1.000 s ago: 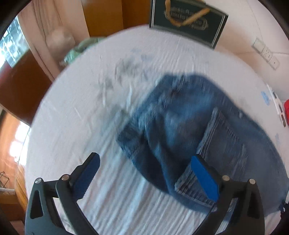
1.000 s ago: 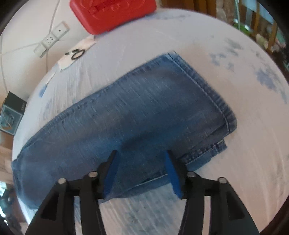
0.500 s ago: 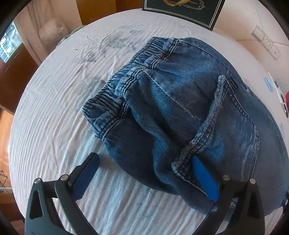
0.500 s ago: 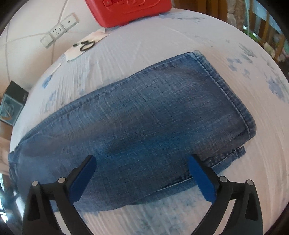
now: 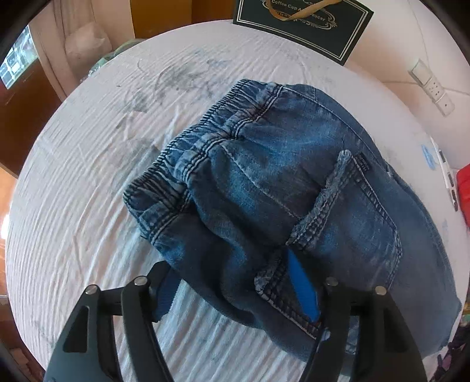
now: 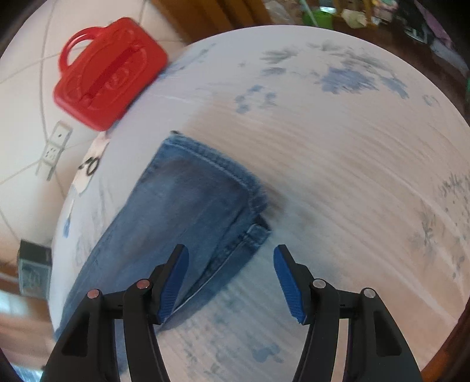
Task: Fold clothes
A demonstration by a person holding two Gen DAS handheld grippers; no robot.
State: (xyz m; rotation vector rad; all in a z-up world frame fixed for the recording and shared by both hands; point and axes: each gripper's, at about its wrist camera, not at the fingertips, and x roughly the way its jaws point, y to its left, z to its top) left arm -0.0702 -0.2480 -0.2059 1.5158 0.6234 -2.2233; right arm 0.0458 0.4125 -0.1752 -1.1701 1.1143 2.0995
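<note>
While the jeans (image 5: pixel 282 188) lie folded on the white sheet (image 5: pixel 88 205), a dark gift box (image 5: pixel 302 26) sits past the waistband, a red case (image 6: pixel 108 73) and scissors (image 6: pixel 89 167) near the leg hems. Denim is faded, elastic waist bunched. Left gripper (image 5: pixel 235 288) straddles the pocket edge w/ fabric between parted fingers; right gripper (image 6: pixel 230 279) hangs wide apart, unloaded, over hem corner.
</note>
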